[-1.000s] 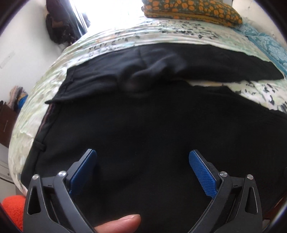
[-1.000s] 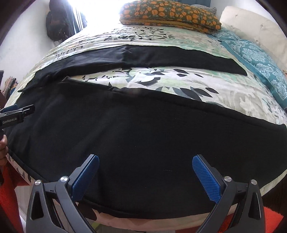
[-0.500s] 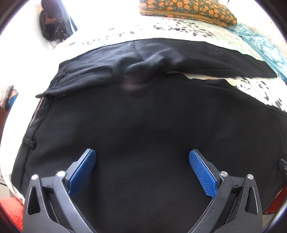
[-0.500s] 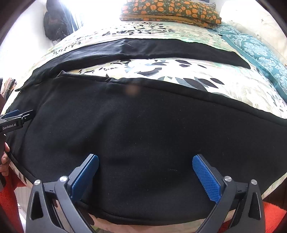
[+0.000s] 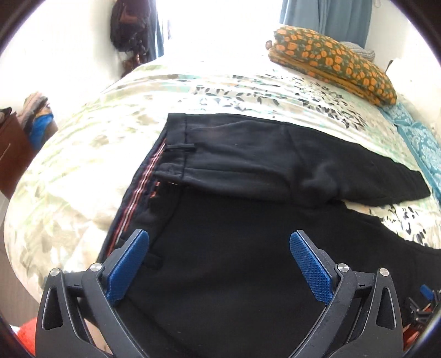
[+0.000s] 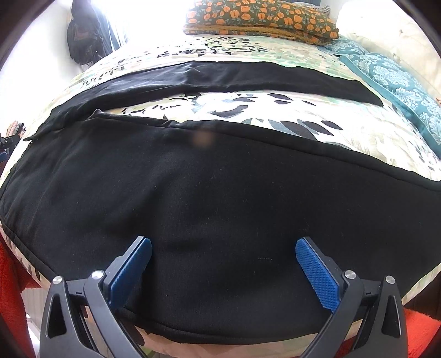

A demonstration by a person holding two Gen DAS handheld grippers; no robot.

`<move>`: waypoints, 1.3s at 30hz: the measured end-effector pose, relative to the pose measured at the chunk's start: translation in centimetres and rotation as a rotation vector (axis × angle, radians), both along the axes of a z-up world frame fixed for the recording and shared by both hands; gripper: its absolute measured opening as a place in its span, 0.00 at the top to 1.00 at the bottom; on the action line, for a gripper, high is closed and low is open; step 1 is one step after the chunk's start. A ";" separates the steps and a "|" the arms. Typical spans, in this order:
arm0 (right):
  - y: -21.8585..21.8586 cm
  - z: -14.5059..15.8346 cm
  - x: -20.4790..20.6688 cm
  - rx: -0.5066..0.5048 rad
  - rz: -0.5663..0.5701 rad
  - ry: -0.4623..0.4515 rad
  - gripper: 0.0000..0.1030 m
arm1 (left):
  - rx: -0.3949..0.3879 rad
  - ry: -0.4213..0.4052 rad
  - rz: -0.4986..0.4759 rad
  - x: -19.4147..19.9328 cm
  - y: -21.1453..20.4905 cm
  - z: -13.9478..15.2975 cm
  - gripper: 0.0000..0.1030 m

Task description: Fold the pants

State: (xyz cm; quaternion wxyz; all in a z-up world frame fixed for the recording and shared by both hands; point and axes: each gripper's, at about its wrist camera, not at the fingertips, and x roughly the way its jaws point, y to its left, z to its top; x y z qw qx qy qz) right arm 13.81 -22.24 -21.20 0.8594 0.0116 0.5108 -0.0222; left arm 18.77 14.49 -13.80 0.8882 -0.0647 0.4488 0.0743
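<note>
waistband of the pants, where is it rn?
Left wrist view, left of centre: the waistband runs along the pants' left edge on the floral bedspread, just ahead of the left gripper.

A bed (image 5: 82, 176) with a pale leaf-print cover fills the room, an orange-flowered cushion (image 5: 333, 64) and a teal patterned pillow (image 6: 397, 79) at its far end. Blown-out daylight pours through a window (image 5: 220, 24) beside blue curtains (image 5: 328, 19). Something dark, perhaps bags (image 5: 129, 30), hangs on the white wall (image 5: 55, 55).
</note>
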 end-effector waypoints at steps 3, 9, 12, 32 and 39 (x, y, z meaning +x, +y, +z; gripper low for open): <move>0.0 0.0 -0.1 0.000 0.002 -0.005 0.00 | 0.048 0.027 -0.074 -0.4 0.4 -1.0 0.01; -0.1 0.0 -0.2 0.000 0.003 -0.010 0.00 | 0.038 0.037 -0.133 -1.6 0.0 -2.0 0.01; 0.0 0.0 -0.1 -0.002 -0.001 -0.008 0.00 | 0.007 0.039 -0.125 -1.8 0.3 -2.0 0.01; 0.0 0.0 -0.1 -0.004 -0.004 -0.009 0.00 | -0.073 0.025 -0.101 -2.9 1.7 -1.0 0.01; -0.2 0.1 -0.1 -0.005 -0.004 -0.012 0.00 | -0.091 0.030 -0.098 -3.1 1.9 -1.2 0.01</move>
